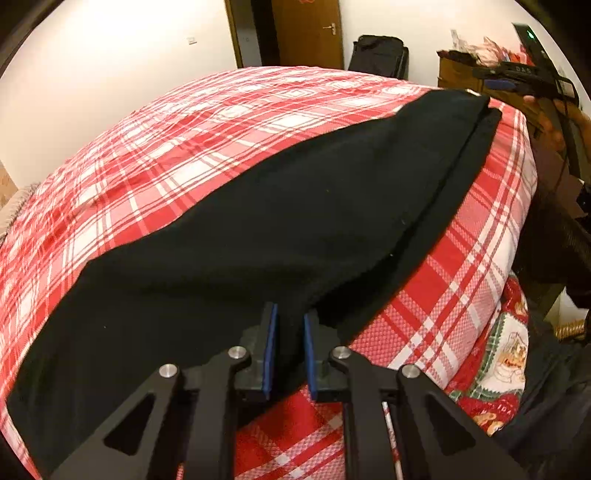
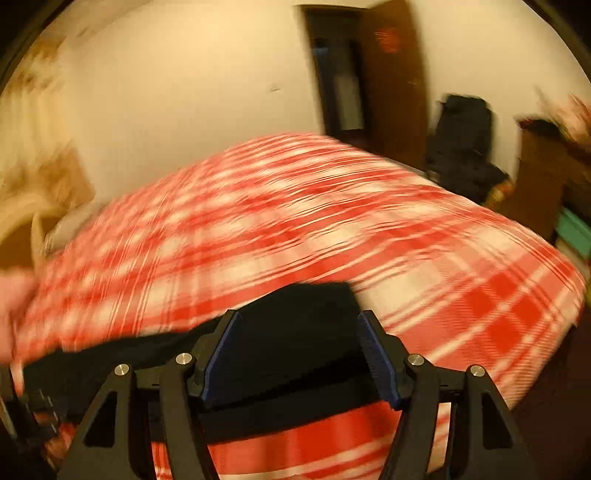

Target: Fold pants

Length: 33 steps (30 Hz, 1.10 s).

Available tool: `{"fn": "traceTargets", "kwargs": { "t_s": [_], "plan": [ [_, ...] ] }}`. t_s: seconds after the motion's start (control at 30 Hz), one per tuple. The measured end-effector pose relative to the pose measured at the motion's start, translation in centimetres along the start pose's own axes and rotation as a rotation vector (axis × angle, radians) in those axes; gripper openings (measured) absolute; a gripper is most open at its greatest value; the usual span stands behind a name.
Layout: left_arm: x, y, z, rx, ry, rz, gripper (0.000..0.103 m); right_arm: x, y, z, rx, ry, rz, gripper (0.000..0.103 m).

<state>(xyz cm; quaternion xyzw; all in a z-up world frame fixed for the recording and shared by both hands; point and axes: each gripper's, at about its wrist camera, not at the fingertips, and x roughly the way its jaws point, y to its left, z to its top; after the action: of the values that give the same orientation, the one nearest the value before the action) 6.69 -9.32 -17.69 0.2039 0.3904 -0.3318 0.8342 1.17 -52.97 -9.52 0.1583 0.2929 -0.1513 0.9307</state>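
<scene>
While left claw [image 1: 289, 314] pinches the pants [image 1: 258, 229] hem, bring gaping right claw [image 2: 299, 321] down squarely onto the far hem.

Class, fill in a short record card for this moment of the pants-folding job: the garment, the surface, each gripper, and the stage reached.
garment: black pants, laid out long and flat
surface: bed with red and white plaid cover
left gripper: jaws narrow, pinching the near edge of the pants
right gripper: jaws wide open, above the other end of the pants, nothing gripped; view blurred
stage: one end gripped, no fold across the length seen yet
background: brown door, black bag by the wall
</scene>
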Motion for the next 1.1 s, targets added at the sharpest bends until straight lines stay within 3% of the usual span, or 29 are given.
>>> {"fn": "traceTargets", "kwargs": {
  "t_s": [0.13, 0.27, 0.33, 0.4, 0.53, 0.73, 0.93, 1.1],
  "plan": [
    [0.4, 0.2, 0.2, -0.011, 0.003, -0.004, 0.015, 0.2, -4.7, 0.6, 0.145, 0.025, -0.042, 0.066],
    [0.6, 0.1, 0.4, -0.013, 0.005, -0.004, 0.015, 2.0, -5.8, 0.1, 0.194, 0.093, 0.026, 0.064],
    [0.5, 0.1, 0.4, -0.017, 0.006, -0.005, 0.015, 2.8, -5.2, -0.4, 0.175, 0.117, 0.045, 0.054],
    [0.5, 0.2, 0.4, -0.019, 0.005, -0.005, 0.012, 3.3, -4.6, -0.7, 0.156, 0.129, 0.051, 0.030],
    [0.5, 0.8, 0.5, -0.046, 0.003, -0.035, 0.008, 3.6, -3.5, -1.2, 0.100, 0.128, 0.036, 0.011],
    [-0.8, 1.8, 0.8, -0.071, -0.035, -0.048, 0.005, 0.8, -1.6, -0.4, -0.004, 0.046, 0.036, 0.010],
    [-1.6, 1.8, 0.3, -0.048, -0.034, -0.094, 0.004, 1.1, -3.0, -2.6, -0.033, 0.113, -0.017, 0.010],
    [-0.8, 1.6, -0.4, -0.050, -0.012, -0.105, 0.004, 1.0, -4.8, -3.8, 0.015, 0.111, 0.021, 0.010]
  ]
}}
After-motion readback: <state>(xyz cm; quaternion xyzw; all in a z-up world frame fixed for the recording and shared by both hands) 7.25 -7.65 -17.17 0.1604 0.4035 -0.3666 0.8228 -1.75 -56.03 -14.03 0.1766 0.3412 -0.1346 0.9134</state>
